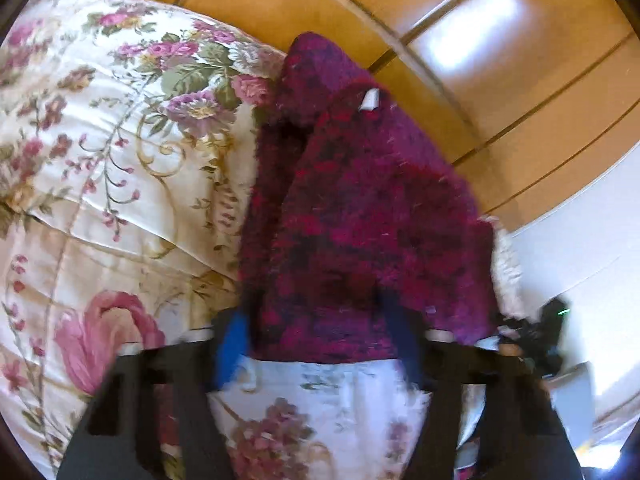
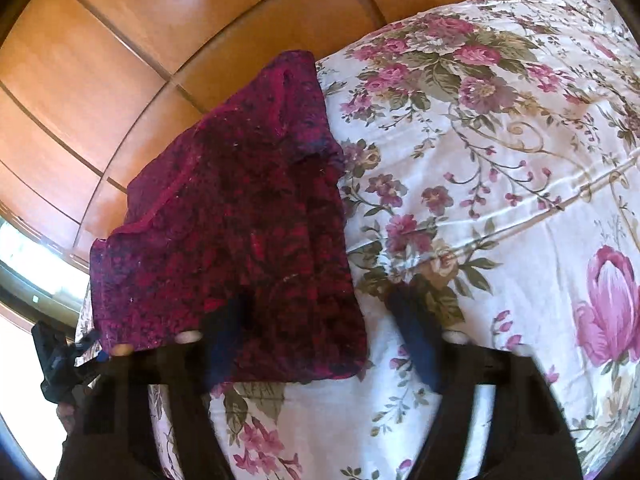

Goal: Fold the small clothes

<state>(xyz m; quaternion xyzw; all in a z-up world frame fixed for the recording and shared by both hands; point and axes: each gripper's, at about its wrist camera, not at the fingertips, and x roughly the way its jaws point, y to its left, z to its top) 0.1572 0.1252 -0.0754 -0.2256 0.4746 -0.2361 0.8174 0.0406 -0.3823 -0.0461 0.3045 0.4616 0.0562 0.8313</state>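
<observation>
A small fuzzy magenta-and-dark-red garment point(image 1: 360, 208) lies on the floral bedspread point(image 1: 100, 160), near the bed's edge. It has a white label near its far end. My left gripper point(image 1: 320, 320) is open, its two fingers straddling the garment's near edge. In the right wrist view the same garment point(image 2: 232, 224) lies left of centre. My right gripper point(image 2: 320, 320) is open; its left finger point(image 2: 228, 336) sits at the garment's near edge and its right finger point(image 2: 416, 336) is over bare bedspread point(image 2: 500, 200).
Orange wooden wardrobe panels point(image 1: 500, 60) stand beyond the bed, also in the right wrist view point(image 2: 100, 60). A white wall and a dark object point(image 1: 552, 320) lie to the right of the bed edge. A bright window point(image 2: 24, 256) is at left.
</observation>
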